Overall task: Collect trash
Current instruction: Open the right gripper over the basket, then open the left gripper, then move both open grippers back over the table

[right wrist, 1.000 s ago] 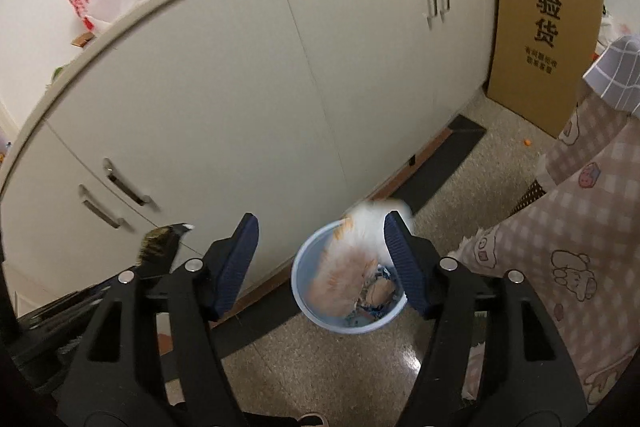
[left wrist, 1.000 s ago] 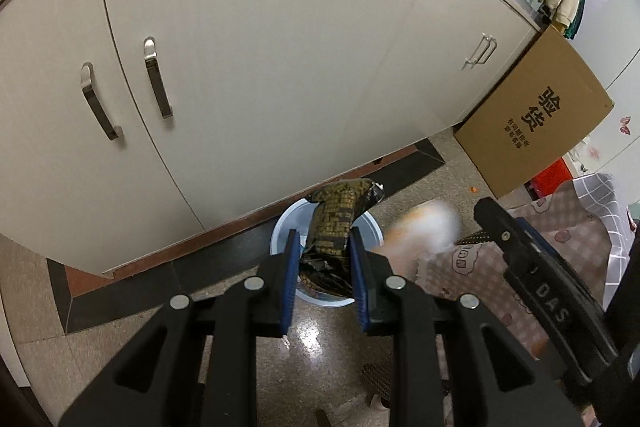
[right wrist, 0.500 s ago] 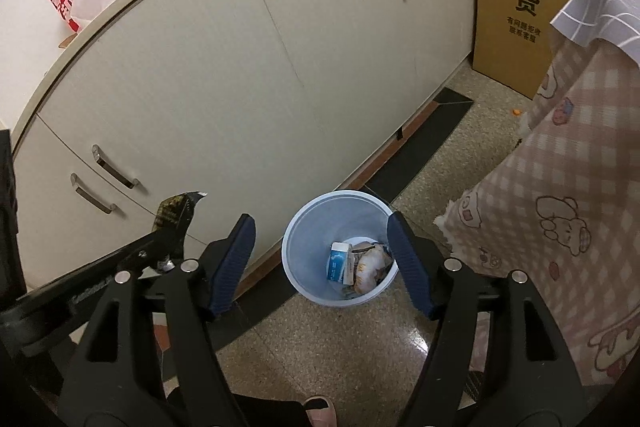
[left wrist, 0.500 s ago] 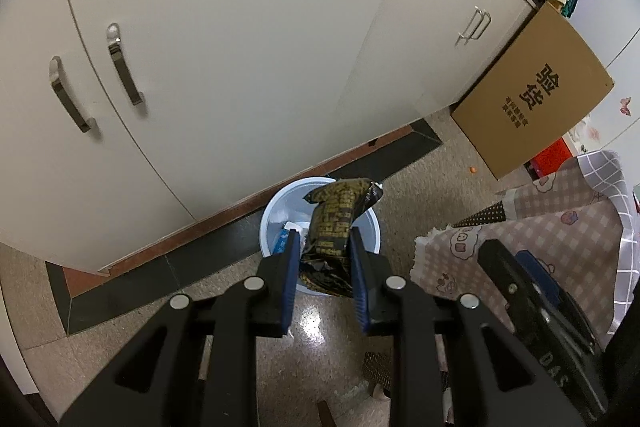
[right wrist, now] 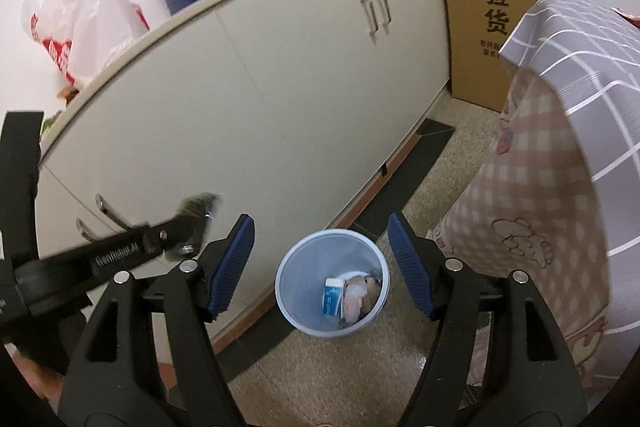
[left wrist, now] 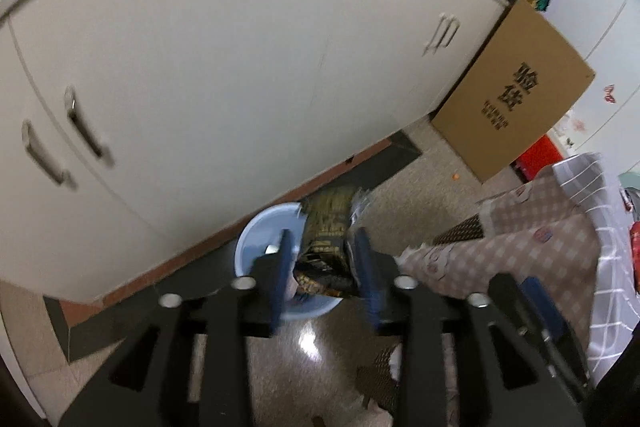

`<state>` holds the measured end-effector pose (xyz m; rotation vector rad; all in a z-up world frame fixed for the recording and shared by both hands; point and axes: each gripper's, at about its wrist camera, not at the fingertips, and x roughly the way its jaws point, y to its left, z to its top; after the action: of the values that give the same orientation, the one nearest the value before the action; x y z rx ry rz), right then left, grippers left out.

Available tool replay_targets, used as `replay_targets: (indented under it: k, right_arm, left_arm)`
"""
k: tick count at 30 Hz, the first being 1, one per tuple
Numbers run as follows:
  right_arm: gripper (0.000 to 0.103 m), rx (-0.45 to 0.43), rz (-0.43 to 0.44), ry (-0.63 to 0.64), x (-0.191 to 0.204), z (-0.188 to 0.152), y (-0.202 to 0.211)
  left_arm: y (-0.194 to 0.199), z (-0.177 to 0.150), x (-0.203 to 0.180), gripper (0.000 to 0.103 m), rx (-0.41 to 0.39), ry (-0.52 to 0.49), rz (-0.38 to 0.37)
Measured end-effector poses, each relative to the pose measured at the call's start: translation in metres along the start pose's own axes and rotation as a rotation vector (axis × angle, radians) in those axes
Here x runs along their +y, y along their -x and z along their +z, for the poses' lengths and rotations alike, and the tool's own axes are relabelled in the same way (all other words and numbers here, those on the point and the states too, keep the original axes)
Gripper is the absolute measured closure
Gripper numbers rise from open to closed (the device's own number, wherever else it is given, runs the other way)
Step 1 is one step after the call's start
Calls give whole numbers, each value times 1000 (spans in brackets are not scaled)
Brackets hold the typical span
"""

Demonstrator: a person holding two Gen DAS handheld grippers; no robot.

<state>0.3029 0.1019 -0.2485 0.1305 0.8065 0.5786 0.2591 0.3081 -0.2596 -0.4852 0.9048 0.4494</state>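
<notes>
A dark gold-printed snack wrapper point(left wrist: 326, 227) hangs between the fingers of my left gripper point(left wrist: 322, 259), right over the pale blue bin point(left wrist: 256, 239) on the floor. The left jaws are opening; a gap shows beside the left pad, so the wrapper sits loose. In the right wrist view my right gripper point(right wrist: 320, 227) stands open and empty above the same bin point(right wrist: 296, 311), which holds a blue-white carton point(right wrist: 333, 297) and a pinkish wrapper point(right wrist: 358, 297). The left gripper point(right wrist: 188, 227) reaches in from the left there, its wrapper point(right wrist: 198, 203) blurred.
White cabinet doors point(left wrist: 240, 67) rise just behind the bin. A cardboard sheet point(left wrist: 512, 99) leans at the cabinet's far end. A table under a checked cloth point(right wrist: 560, 187) stands right of the bin. A plastic bag point(right wrist: 80, 15) lies on the counter.
The left jaws have spread and loosened the dark wrapper. The pale trash that fell between the right jaws now lies in the bin. Both grippers have shifted sideways.
</notes>
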Motion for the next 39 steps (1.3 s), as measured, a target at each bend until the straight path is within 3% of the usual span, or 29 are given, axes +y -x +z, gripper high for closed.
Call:
replay_targets:
  k: [2,16,28,33,39]
  right_arm:
    - [33,-8,-2,-8,-3,3,3]
    - [33,-27,44,-5,10,9,33]
    - [32,-174,114,11,27,27,122]
    - [31,-243,95,-24,-3,37,166]
    - [30,-316,-2,-100,-80,46,219]
  left_arm:
    - [9,4,-5,39,-44,1,16]
    - [55,-4,-6,39,-100,14,7]
    - [158,-13,-17,32,-278,26,-11]
    - [185,-17,-58,29,-324,-19,-55]
    - [182,-31,-150,28,-275,-146,-152]
